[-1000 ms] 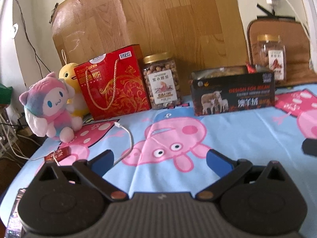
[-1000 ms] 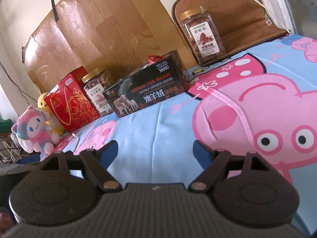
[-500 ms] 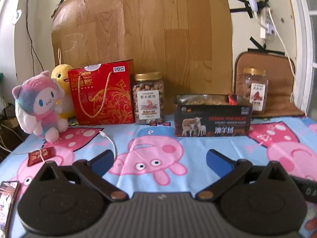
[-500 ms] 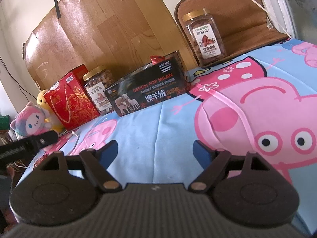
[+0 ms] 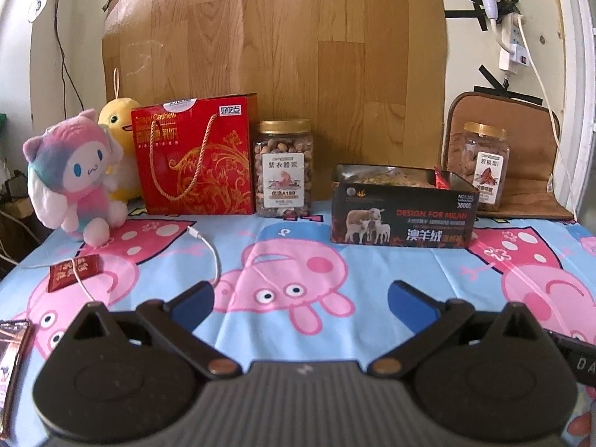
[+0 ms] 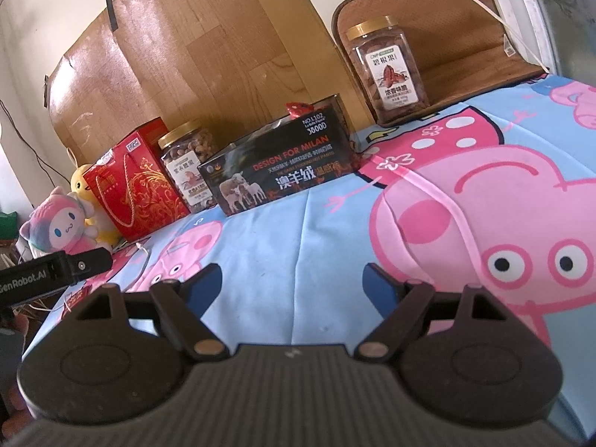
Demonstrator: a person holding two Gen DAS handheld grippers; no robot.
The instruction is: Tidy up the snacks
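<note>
Two grippers, both empty: left gripper (image 5: 300,300) and right gripper (image 6: 292,279), fingers spread wide, hovering over the cartoon bedsheet (image 5: 372,272), nothing between them

Loose snacks, lower left of the left wrist view: red snack packet (image 5: 73,267) under a white cable (image 5: 208,257); dark wrapper (image 5: 13,350) at the frame edge

Containers along the wall: open dark box (image 5: 402,210), part-filled with snacks, one red packet at its right end; cashew jar (image 5: 284,168) and pecan jar (image 5: 480,167), both lidded and full; red gift bag (image 5: 195,156), contents hidden

Handling, judged: start with the red packet, clear the cable first, pinch its edges, drop it in the box
</note>
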